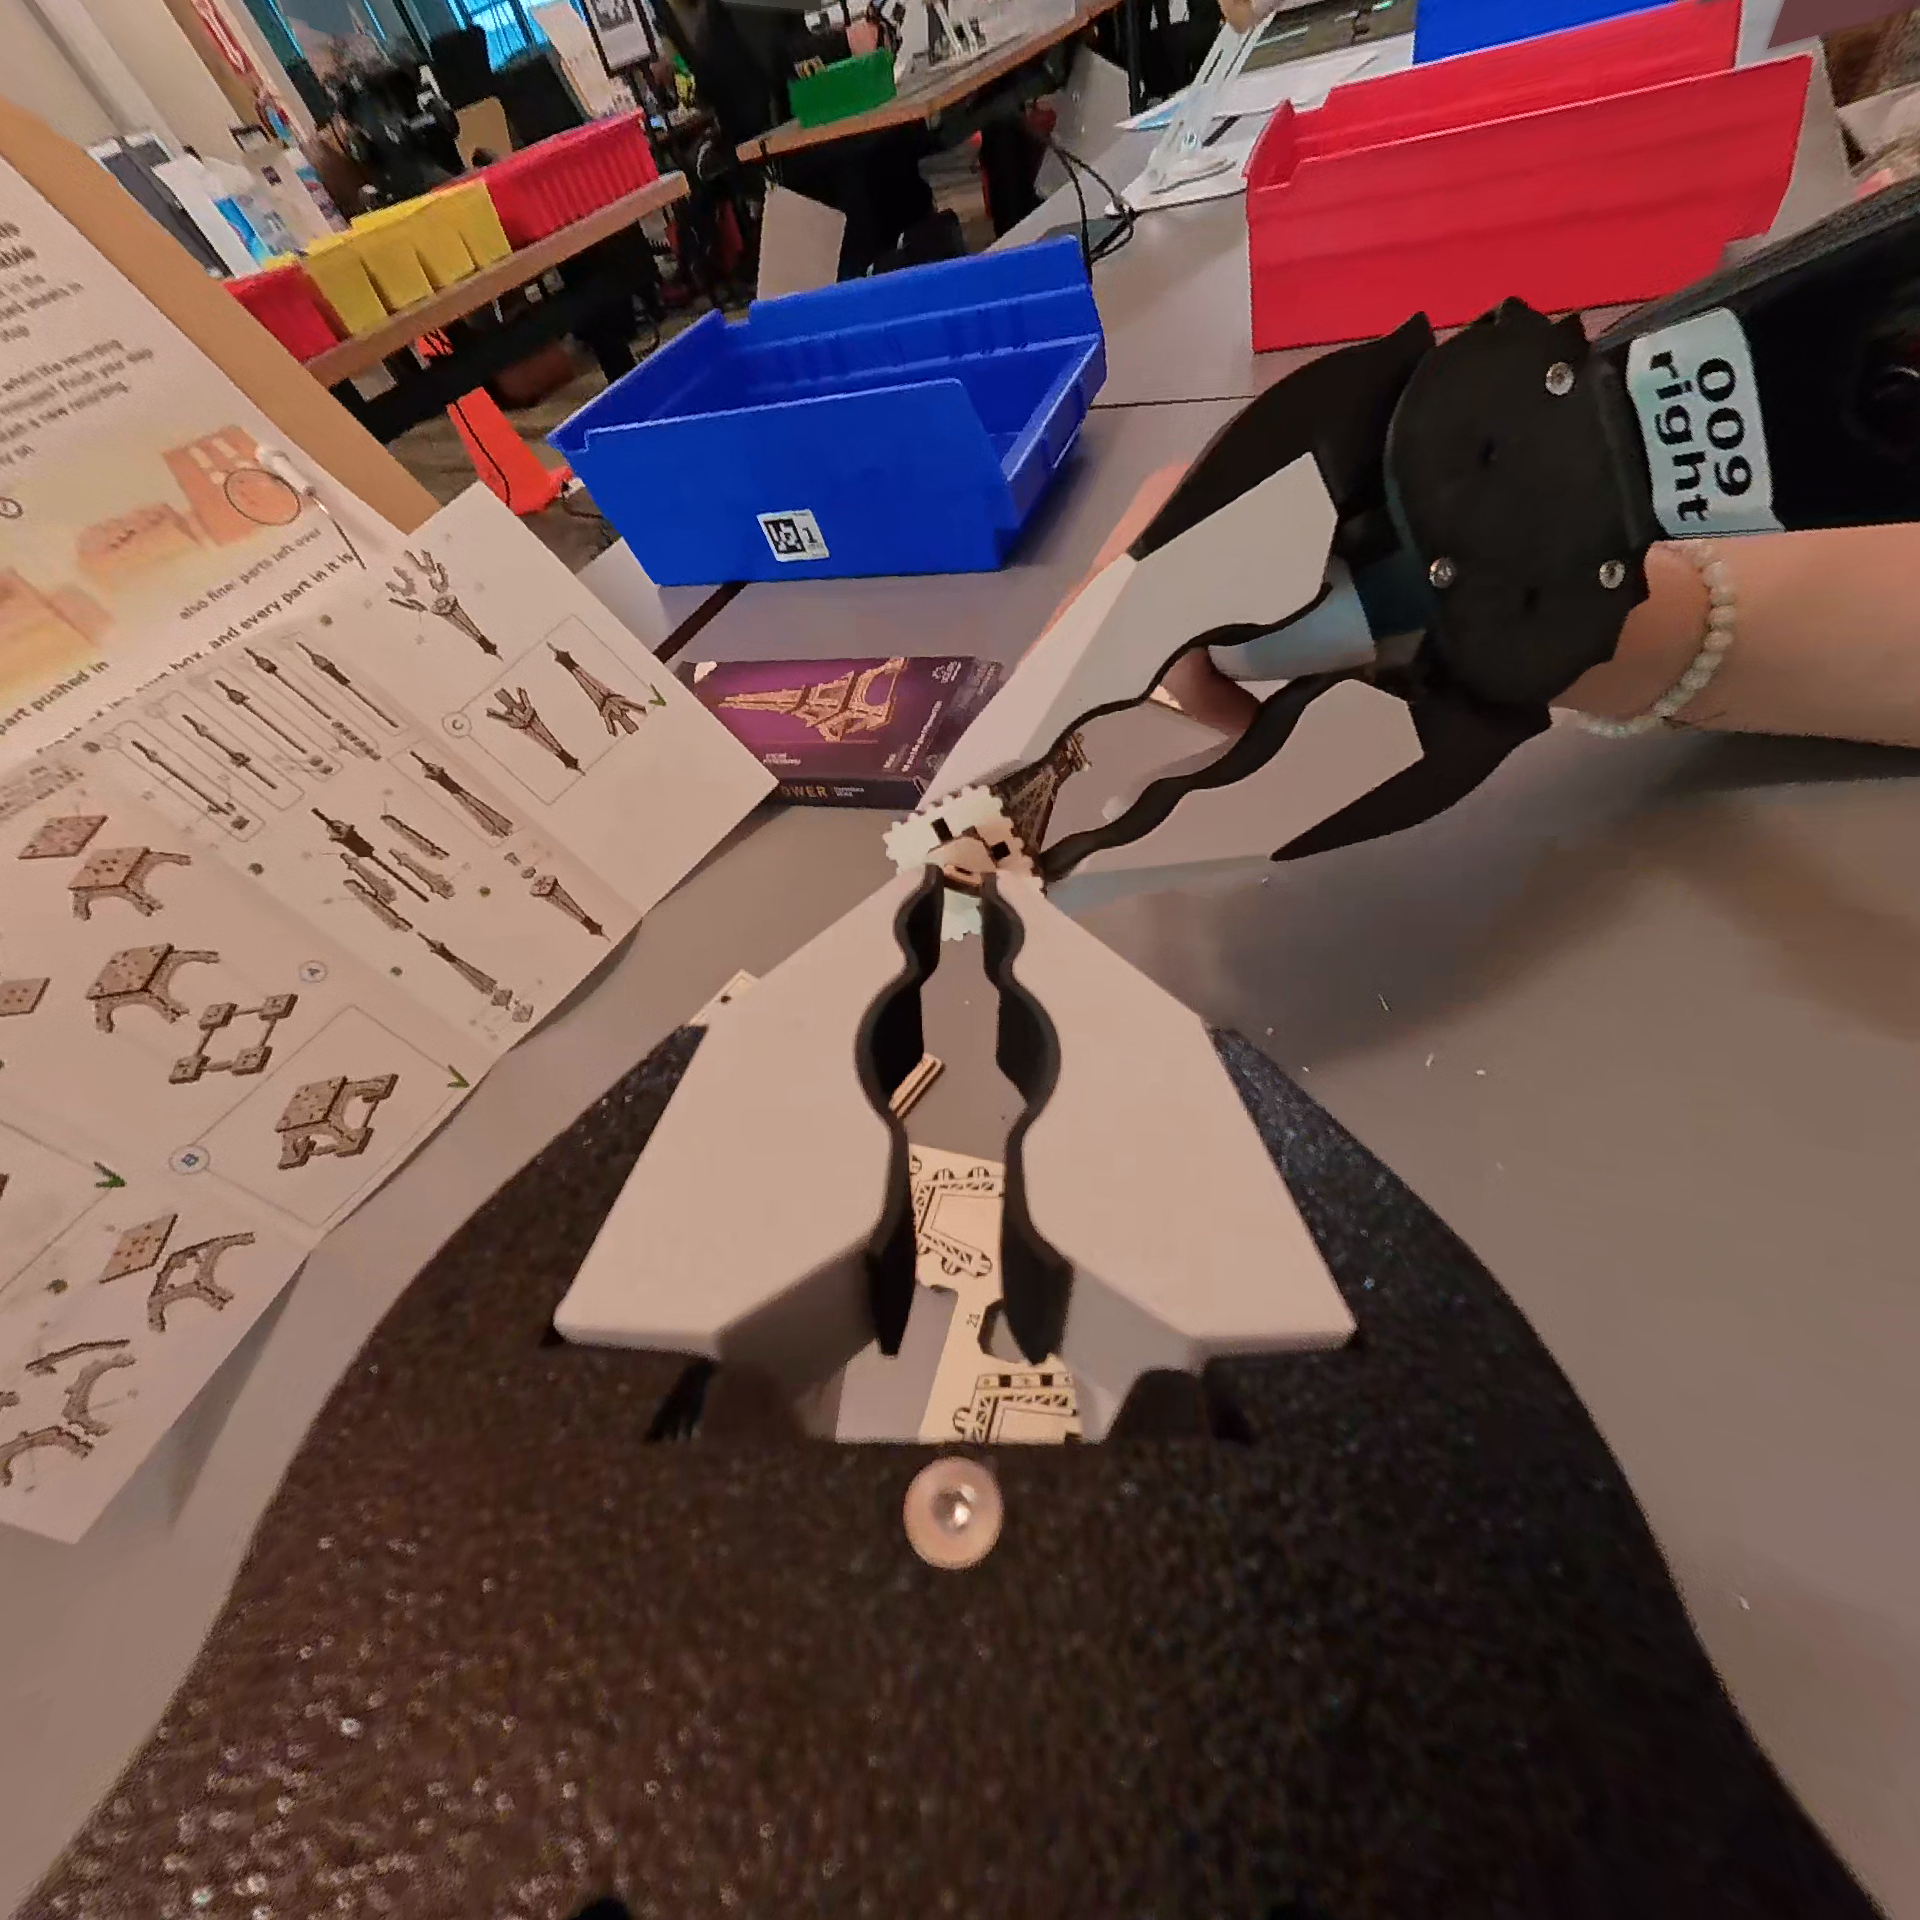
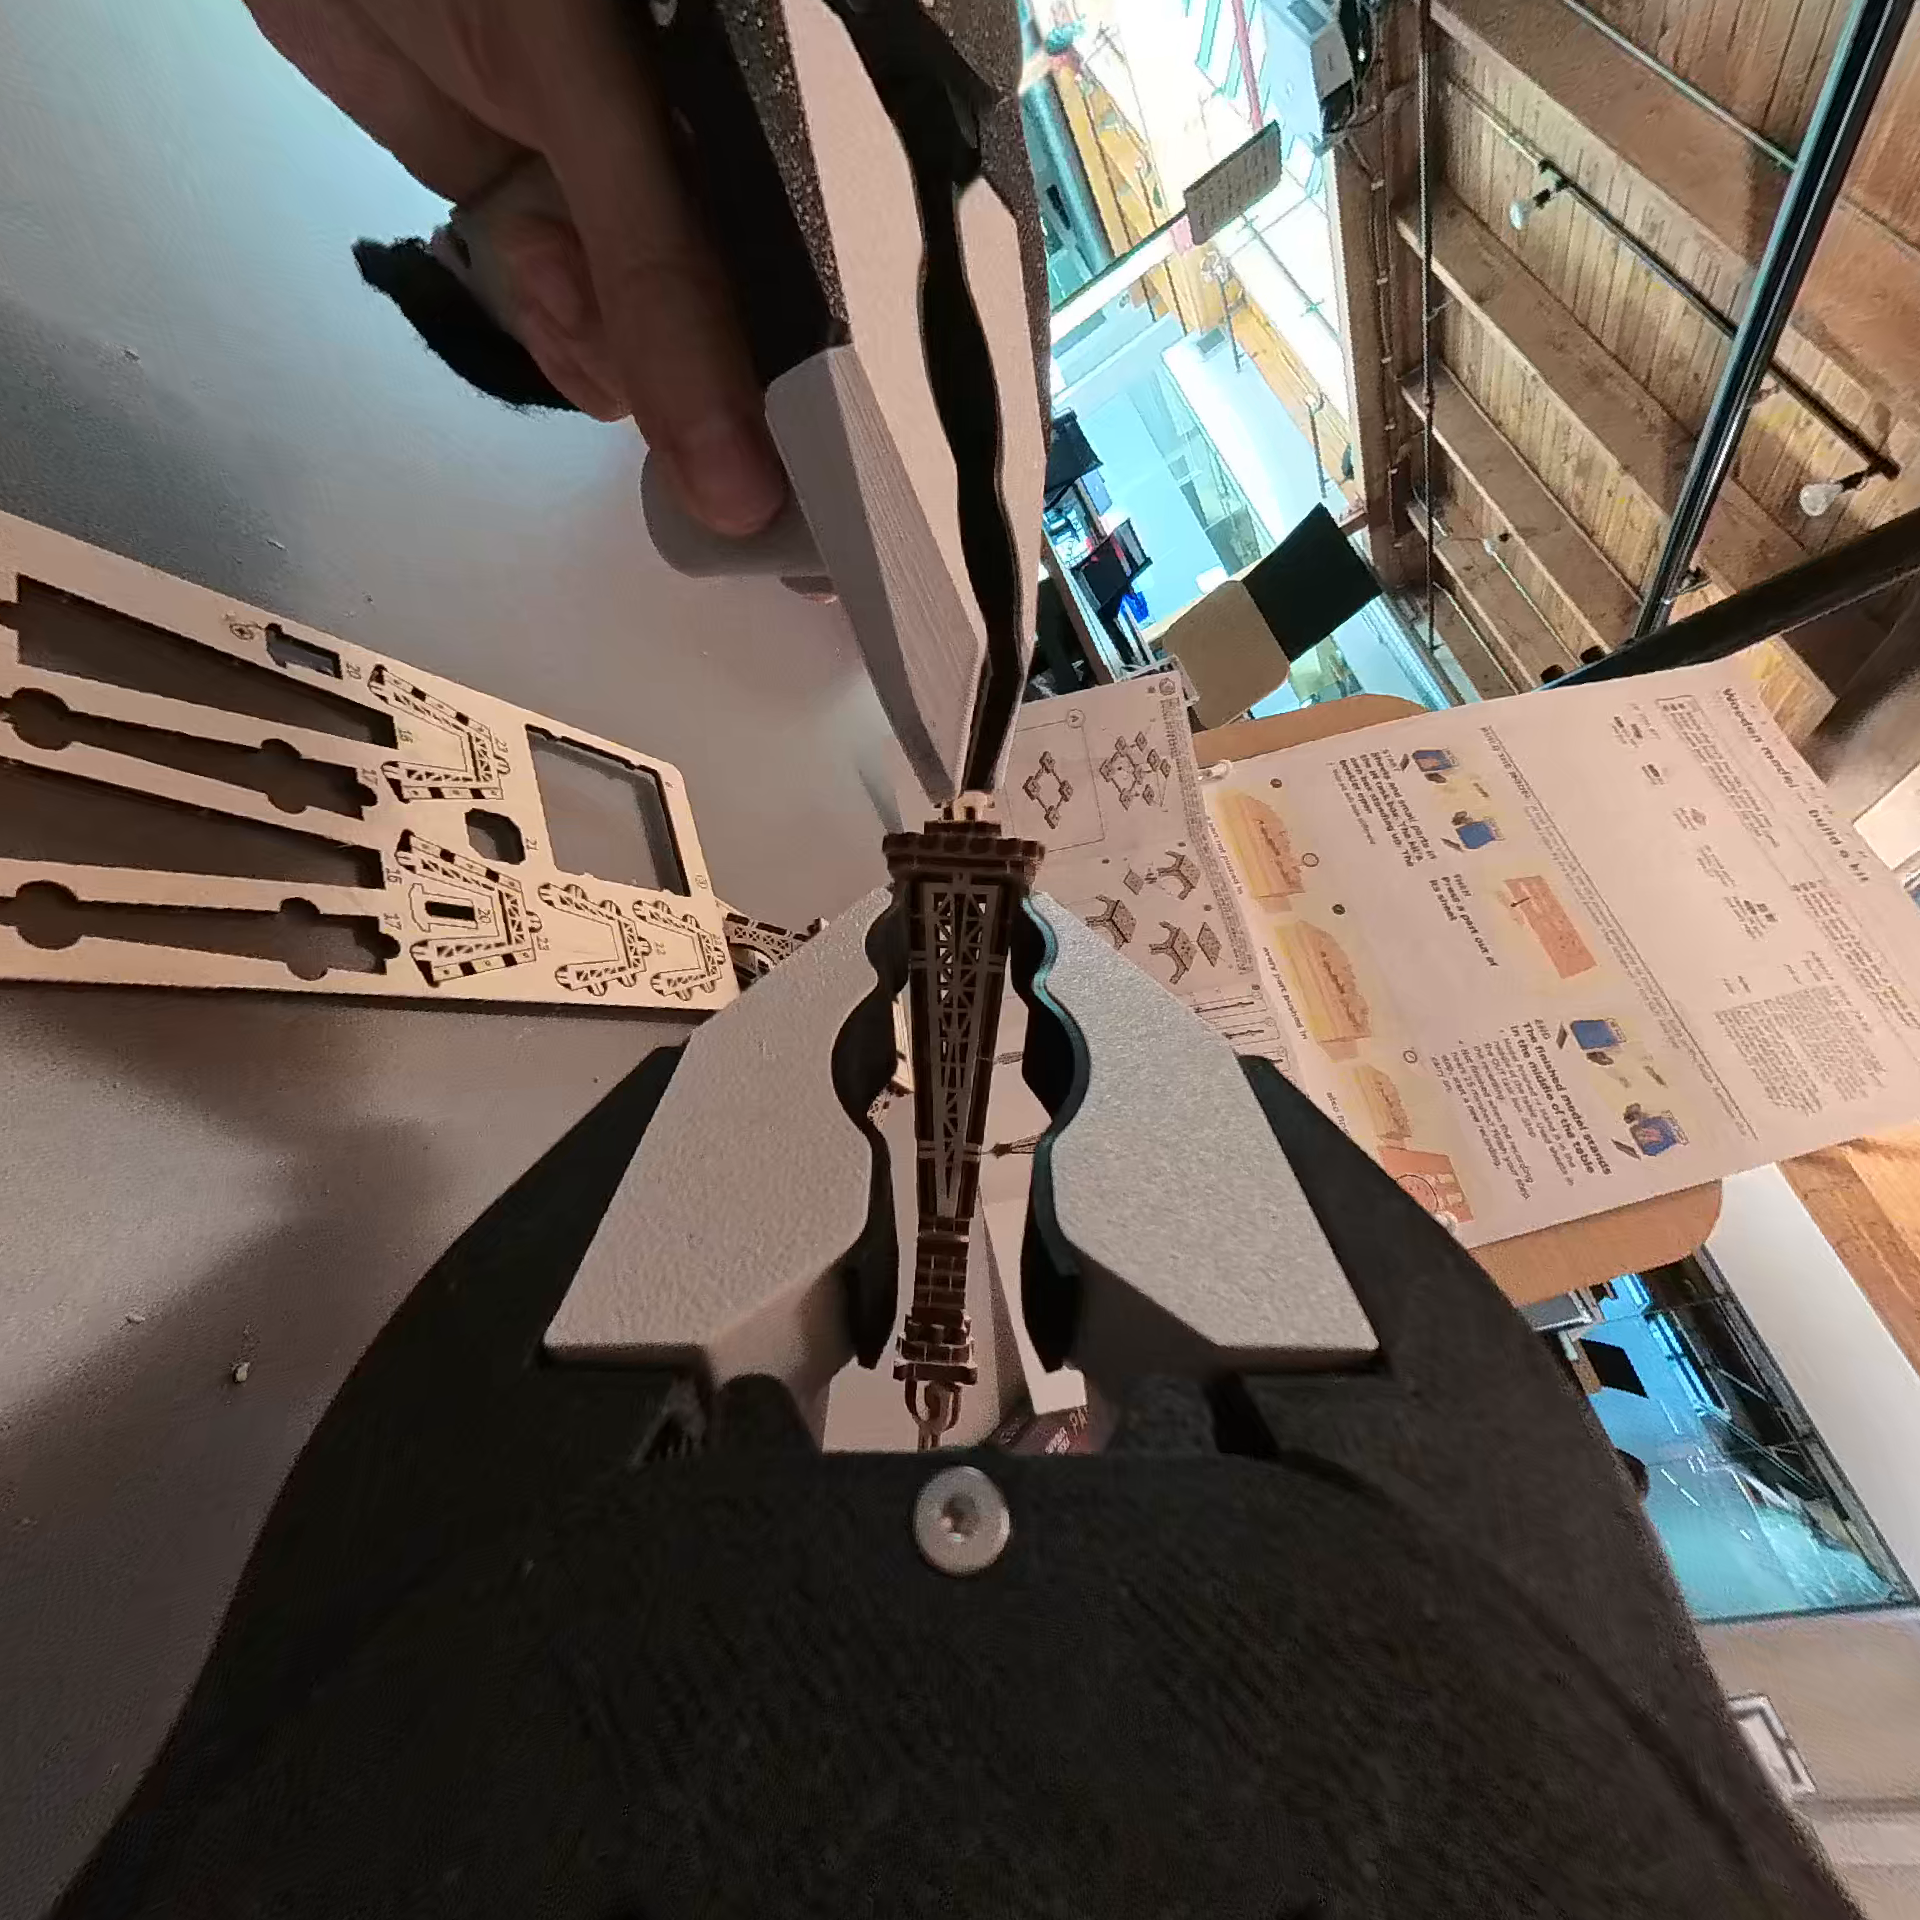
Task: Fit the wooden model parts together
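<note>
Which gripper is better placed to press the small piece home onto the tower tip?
Probably the left gripper: it pinches the small piece right at the tip of the tower. The right gripper is shut on the tower, steadying it.

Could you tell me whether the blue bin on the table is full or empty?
Cannot tell fully: the visible part of the blue bin looks empty, but its front wall hides the floor.

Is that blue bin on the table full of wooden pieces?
No, the blue bin shows only bare blue walls and floor in the left wrist view.
</note>
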A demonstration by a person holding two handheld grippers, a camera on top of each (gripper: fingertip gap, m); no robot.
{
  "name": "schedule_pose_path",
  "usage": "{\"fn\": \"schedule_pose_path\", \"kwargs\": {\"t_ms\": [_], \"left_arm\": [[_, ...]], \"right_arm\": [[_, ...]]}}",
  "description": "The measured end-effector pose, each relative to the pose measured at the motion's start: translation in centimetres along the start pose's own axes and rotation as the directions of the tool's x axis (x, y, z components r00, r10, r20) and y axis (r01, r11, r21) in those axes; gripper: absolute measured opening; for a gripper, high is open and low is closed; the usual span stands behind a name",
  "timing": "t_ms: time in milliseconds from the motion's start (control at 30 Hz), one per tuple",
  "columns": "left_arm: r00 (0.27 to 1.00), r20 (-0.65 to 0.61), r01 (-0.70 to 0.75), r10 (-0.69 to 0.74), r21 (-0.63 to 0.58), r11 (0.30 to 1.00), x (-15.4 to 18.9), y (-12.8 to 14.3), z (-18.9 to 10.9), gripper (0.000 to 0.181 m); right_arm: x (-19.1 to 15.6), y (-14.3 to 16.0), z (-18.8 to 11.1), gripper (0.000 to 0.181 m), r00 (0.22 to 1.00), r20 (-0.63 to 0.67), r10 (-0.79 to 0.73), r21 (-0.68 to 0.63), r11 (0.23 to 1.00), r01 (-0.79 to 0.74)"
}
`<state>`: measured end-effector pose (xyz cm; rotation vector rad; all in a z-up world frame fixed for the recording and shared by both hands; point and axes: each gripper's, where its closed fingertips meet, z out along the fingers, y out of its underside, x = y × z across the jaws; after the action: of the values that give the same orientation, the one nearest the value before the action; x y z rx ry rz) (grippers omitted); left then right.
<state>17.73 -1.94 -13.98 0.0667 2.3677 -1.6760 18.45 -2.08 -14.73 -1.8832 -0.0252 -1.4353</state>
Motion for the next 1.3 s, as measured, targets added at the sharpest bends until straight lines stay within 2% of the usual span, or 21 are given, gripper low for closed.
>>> {"fn": "schedule_pose_path", "kwargs": {"t_ms": [100,167,200,267,333,367,433,500,633,733,867,1000,1133,1233,1300], "left_arm": [[1.0,0.002,0.023,-0.023,-0.02,1.0,0.0,0.3,0.2,0.005],[0.999,-0.005,0.05,-0.05,-0.001,0.999,0.3,-0.1,0.4,0.005],[0.996,-0.023,0.083,-0.082,0.05,0.995,0.5,-1.0,0.3,0.006],[0.987,-0.06,0.156,-0.147,0.187,0.97,0.4,-3.4,-0.8,0.009],[0.989,-0.05,0.147,-0.138,0.263,0.954,-0.2,-4.7,-2.0,0.008],[0.995,-0.034,0.103,-0.097,0.268,0.958,-0.2,-4.8,-2.2,0.009],[1.0,0.007,-0.016,0.014,0.25,0.968,0.0,-4.7,-2.2,0.013],[0.992,-0.007,-0.119,0.125,0.244,0.963,1.3,-4.7,-2.0,0.016],[0.965,-0.011,-0.248,0.262,0.286,0.926,3.0,-5.4,-2.0,0.03],[0.94,0.048,-0.338,0.338,0.278,0.899,3.1,-5.6,-2.0,0.038],[0.911,0.061,-0.41,0.409,0.263,0.873,3.6,-5.5,-1.9,0.044],[0.901,0.042,-0.424,0.431,0.287,0.859,4.1,-5.8,-2.4,0.043],[0.889,0.052,-0.453,0.455,0.248,0.856,3.5,-5.3,-2.7,0.038],[0.88,0.043,-0.472,0.473,0.19,0.861,3.0,-4.4,-2.7,0.033],[0.873,0.044,-0.484,0.485,0.195,0.853,3.1,-4.3,-2.8,0.033]], "right_arm": [[-0.2,0.4,0.0,0.016,0.998,0.031,0.047,0.005,0.999,-0.047],[-0.2,0.5,-0.2,0.016,0.983,0.09,0.158,0.052,0.985,-0.163],[0.2,0.1,-0.6,0.016,0.963,0.116,0.242,0.105,0.962,-0.254],[0.7,-0.6,-1.4,0.017,0.897,0.213,0.386,0.163,0.892,-0.423],[1.6,-1.0,-2.1,0.016,0.838,0.266,0.475,0.206,0.822,-0.531],[1.2,-1.4,-2.4,0.017,0.788,0.342,0.512,0.196,0.781,-0.592],[1.4,-1.8,-2.8,0.016,0.719,0.404,0.565,0.201,0.712,-0.673],[1.2,-2.7,-3.3,0.016,0.63,0.498,0.596,0.192,0.632,-0.75],[3.0,-3.7,-4.2,0.017,0.395,0.614,0.683,0.17,0.375,-0.911],[3.3,-4.8,-5.1,0.016,0.168,0.741,0.651,0.065,0.179,-0.982],[2.9,-6.0,-5.5,0.017,-0.051,0.832,0.553,-0.057,-0.007,-0.998],[2.3,-6.5,-5.3,0.016,-0.212,0.858,0.467,-0.173,-0.126,-0.977],[2.2,-6.5,-5.1,0.016,-0.35,0.853,0.388,-0.278,-0.23,-0.933],[1.9,-6.5,-4.9,0.016,-0.404,0.841,0.36,-0.326,-0.259,-0.909],[1.4,-6.5,-4.6,0.016,-0.427,0.823,0.375,-0.354,-0.25,-0.901]]}}
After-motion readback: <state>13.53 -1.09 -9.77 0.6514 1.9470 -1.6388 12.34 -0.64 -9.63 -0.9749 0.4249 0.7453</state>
